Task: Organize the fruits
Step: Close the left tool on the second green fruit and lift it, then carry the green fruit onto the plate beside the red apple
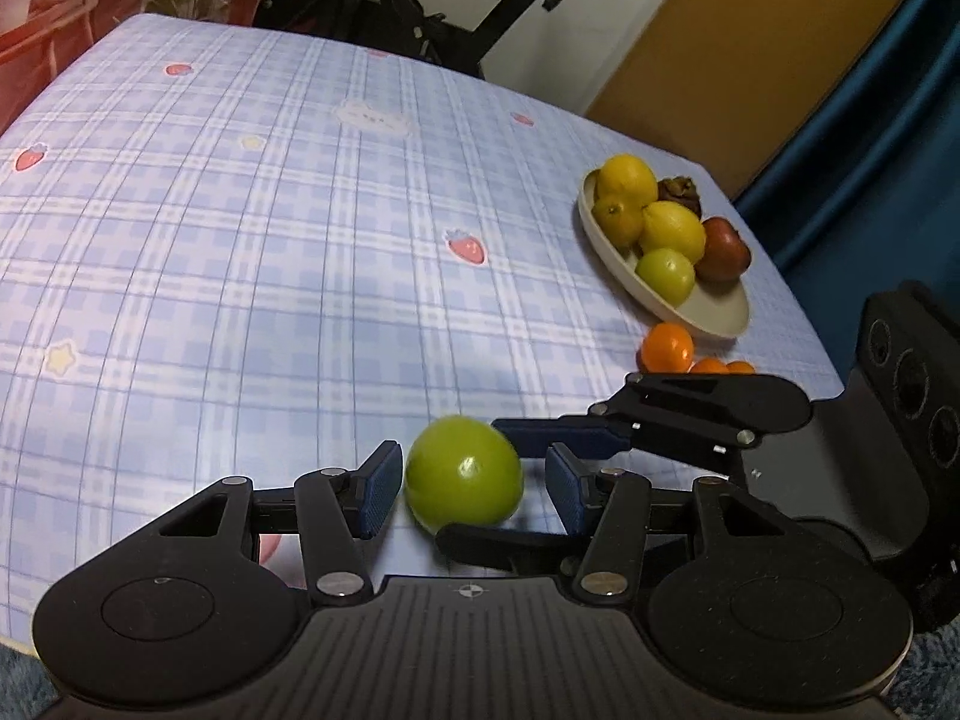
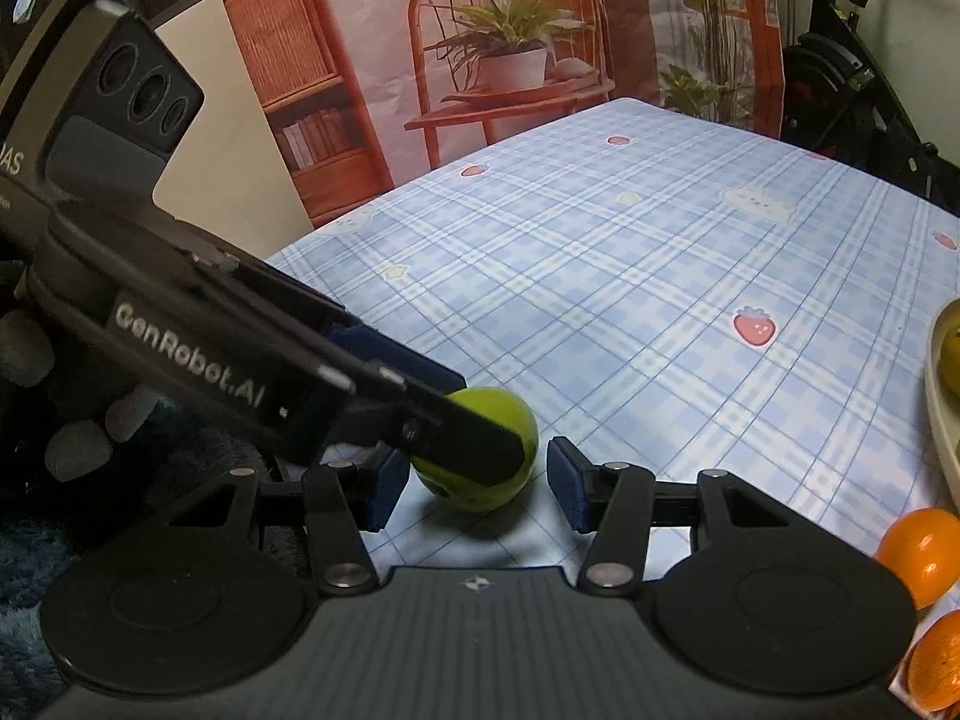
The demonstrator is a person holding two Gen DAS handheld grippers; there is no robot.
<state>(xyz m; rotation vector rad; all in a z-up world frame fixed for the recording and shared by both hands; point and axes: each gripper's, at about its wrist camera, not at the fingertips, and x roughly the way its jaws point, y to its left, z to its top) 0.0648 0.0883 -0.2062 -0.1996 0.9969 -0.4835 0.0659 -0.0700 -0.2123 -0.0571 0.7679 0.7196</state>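
The green fruit point(image 1: 463, 483) sits on the checked worktop point(image 1: 240, 252), well short of the plate point(image 1: 708, 306) that already carries lemons, another green fruit and a dark red one. Both of your tools crowd this one fruit. Your left hand-held gripper point(image 1: 471, 489) is partly open around it, one pad close against the fruit's side and the other standing clear, so nothing is gripped yet. Your right hand-held gripper point(image 2: 477, 489) is likewise partly open with the fruit point(image 2: 486, 468) between its pads, and a finger of the left tool lies across the fruit's top in that view. Only one tool needs this pick, so back one off before you close, or the fingers will likely clash. Centre the fruit between the pads, squeeze at its widest part, and close gently since a round, smooth skin will probably slip. Lift straight up, then carry it toward the plate, keeping clear of the oranges point(image 1: 666, 348) lying just beside the plate's near rim.
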